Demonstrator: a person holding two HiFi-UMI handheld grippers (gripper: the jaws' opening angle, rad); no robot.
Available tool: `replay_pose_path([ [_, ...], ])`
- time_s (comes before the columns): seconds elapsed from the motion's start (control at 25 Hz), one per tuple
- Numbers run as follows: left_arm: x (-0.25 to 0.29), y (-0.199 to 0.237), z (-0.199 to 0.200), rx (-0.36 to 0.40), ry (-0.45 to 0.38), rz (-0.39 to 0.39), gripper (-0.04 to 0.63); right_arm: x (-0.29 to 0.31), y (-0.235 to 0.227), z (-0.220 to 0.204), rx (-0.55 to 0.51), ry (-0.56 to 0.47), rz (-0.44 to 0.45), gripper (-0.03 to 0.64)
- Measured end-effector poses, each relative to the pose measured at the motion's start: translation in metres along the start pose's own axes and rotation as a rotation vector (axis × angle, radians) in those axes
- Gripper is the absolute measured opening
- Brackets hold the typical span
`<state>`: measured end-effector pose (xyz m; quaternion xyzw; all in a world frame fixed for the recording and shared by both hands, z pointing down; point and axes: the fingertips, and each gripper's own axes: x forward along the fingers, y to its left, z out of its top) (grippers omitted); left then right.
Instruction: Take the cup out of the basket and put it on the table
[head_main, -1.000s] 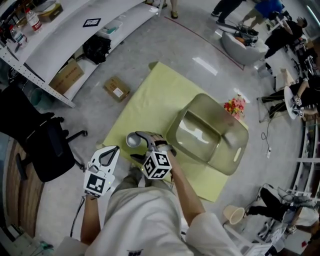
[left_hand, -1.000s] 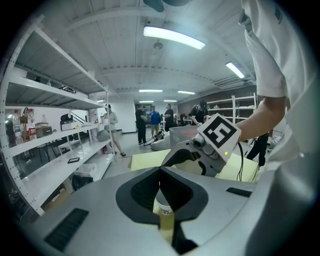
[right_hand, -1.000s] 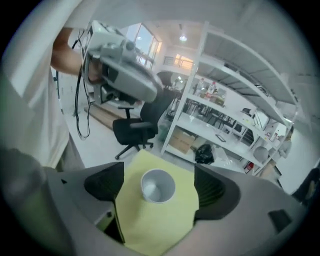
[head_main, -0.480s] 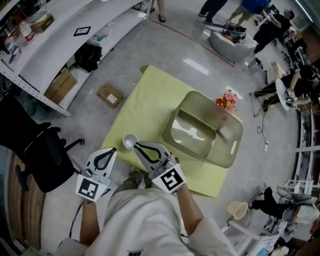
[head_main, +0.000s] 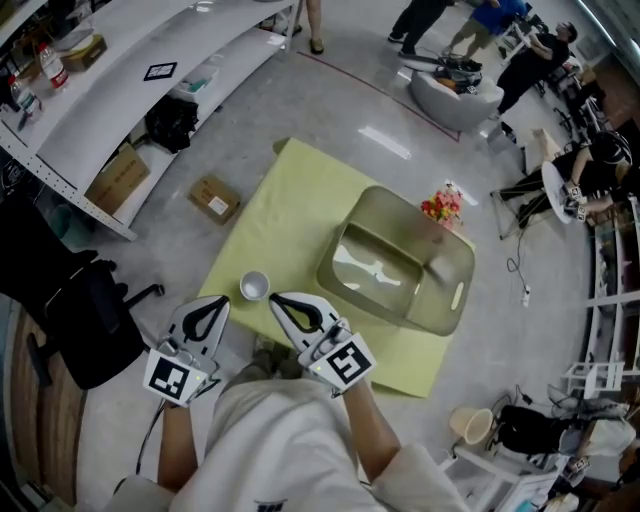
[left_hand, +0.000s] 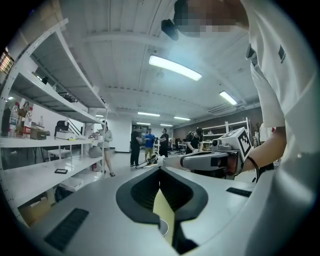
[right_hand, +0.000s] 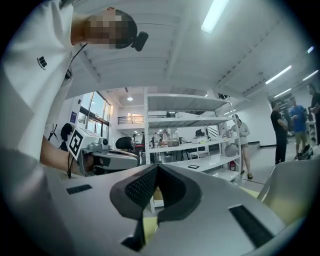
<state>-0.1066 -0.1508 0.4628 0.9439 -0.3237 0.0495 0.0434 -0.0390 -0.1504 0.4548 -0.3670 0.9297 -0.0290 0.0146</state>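
Job looks done: the cup (head_main: 254, 286) sits upright on the yellow sheet (head_main: 290, 190), outside the basket (head_main: 455, 295), while the right gripper (head_main: 276, 299), jaws just closed on nothing, and the left gripper (head_main: 221, 301), pinched together and empty, hover nearby.

Head view downward, claw views level, shelves (head_main: 130, 85) shared

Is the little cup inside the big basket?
No, the cup stands outside the basket, apart from it on the yellow sheet.
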Motion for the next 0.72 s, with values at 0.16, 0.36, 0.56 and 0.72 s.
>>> replay_pose_path([
  [0.16,0.0,-0.008,0.002,0.0,-0.002,0.032,0.009,-0.004,-0.002,-0.001,0.004,-0.01,0.015,0.008],
  [0.36,0.003,-0.022,0.005,0.006,0.005,0.072,0.009,-0.014,-0.005,0.006,0.0,-0.019,0.046,0.008],
  [0.56,0.006,-0.029,0.009,0.011,0.002,0.104,0.009,-0.019,-0.007,0.008,-0.008,-0.026,0.066,0.008],
  [0.72,0.007,-0.03,0.01,0.021,0.005,0.112,0.01,-0.017,-0.008,0.008,-0.021,-0.021,0.073,0.008],
])
